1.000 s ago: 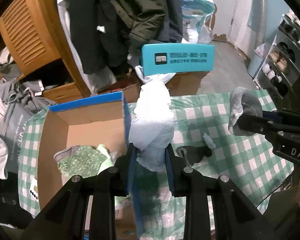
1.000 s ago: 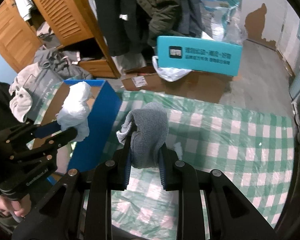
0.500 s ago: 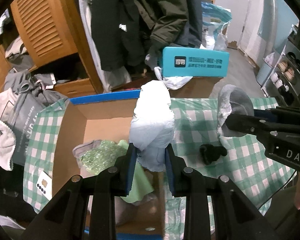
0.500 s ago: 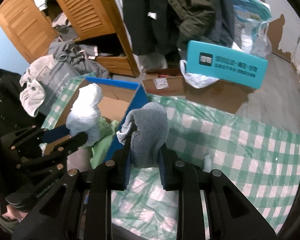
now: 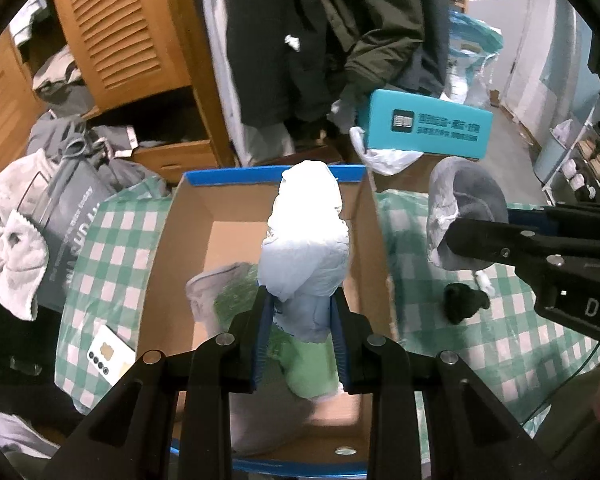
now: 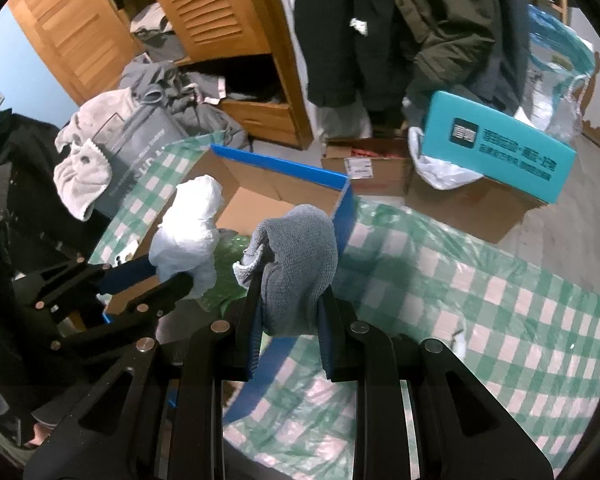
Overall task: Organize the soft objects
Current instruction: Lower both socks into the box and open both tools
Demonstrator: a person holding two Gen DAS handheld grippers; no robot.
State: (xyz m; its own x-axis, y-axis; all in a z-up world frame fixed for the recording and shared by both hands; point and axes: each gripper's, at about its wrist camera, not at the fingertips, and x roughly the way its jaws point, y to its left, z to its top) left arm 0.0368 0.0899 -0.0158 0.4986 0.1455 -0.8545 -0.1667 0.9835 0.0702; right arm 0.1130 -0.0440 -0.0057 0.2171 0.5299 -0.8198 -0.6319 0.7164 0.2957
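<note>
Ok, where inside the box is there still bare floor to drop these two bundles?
Bare cardboard shows at the far end of the box, beyond the green sparkly cloth and behind the white bundle. The near half is crowded with green and grey fabric. Outside, the checked cloth right of the box lies open beyond the black sock.
</note>
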